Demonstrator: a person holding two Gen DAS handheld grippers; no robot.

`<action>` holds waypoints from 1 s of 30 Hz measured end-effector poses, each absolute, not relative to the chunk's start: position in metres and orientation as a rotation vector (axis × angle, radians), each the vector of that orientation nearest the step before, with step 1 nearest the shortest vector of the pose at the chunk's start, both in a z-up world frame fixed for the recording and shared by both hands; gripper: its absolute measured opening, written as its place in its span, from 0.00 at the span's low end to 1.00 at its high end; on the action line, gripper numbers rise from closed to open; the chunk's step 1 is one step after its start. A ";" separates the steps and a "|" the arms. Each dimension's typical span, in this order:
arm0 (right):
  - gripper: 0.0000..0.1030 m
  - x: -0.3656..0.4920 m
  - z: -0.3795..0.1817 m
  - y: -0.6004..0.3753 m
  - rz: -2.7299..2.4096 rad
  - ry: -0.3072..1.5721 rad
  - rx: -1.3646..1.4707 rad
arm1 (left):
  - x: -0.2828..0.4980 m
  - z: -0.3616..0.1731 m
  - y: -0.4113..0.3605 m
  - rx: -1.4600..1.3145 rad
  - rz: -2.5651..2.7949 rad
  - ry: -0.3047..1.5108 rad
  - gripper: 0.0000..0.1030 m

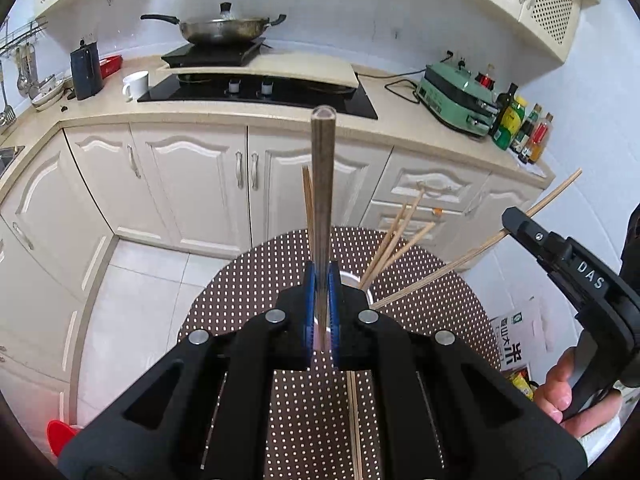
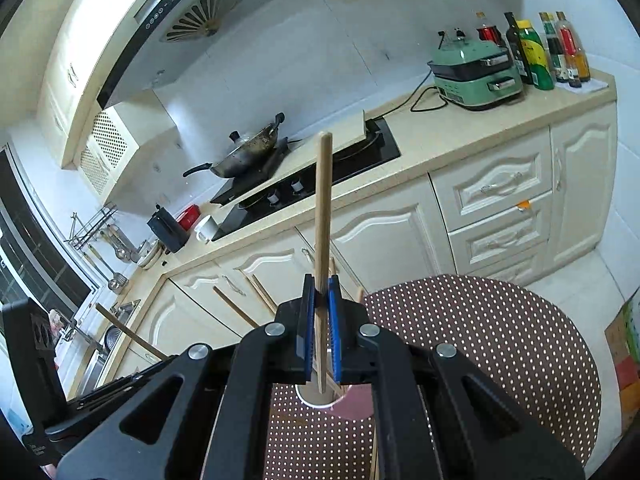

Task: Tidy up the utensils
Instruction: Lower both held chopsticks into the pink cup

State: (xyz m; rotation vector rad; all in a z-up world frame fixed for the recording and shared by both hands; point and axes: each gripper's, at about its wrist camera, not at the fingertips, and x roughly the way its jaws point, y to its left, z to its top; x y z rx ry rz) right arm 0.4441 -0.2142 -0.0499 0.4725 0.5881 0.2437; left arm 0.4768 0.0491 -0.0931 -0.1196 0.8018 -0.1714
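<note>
Left hand-held gripper [image 1: 321,308] clamps a grey chopstick [image 1: 323,184]; right hand-held gripper [image 2: 321,332] clamps a wooden chopstick [image 2: 322,216]. Keep both upright toward twelve o'clock when lowering into the holder [image 2: 320,402].

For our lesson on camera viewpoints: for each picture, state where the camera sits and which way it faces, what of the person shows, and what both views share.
Left wrist: sits on the left hand-held gripper, shut on a grey chopstick, facing the hob; the person's right hand shows.
Right wrist: sits on the right hand-held gripper, shut on a wooden chopstick, facing the counter; no hand shows.
Shared: wok, green appliance, dotted table.
</note>
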 end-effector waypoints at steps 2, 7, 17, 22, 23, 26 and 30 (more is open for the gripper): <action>0.05 0.448 -0.051 -0.210 0.247 0.592 0.458 | 0.480 -0.090 0.050 -0.127 -0.172 0.796 0.06; 0.05 0.457 -0.060 -0.202 0.255 0.624 0.434 | 0.488 -0.087 0.048 -0.133 -0.175 0.786 0.06; 0.05 0.473 -0.085 -0.191 0.233 0.719 0.403 | 0.509 -0.087 0.048 -0.167 -0.171 0.788 0.06; 0.05 0.478 -0.090 -0.190 0.231 0.739 0.392 | 0.515 -0.082 0.046 -0.168 -0.176 0.779 0.06; 0.05 0.480 -0.091 -0.189 0.229 0.748 0.389 | 0.517 -0.082 0.044 -0.168 -0.187 0.779 0.06; 0.05 0.483 -0.094 -0.189 0.225 0.761 0.385 | 0.523 -0.089 0.039 -0.147 -0.182 0.794 0.06; 0.05 0.488 -0.103 -0.185 0.221 0.793 0.365 | 0.532 -0.104 0.037 -0.154 -0.185 0.837 0.06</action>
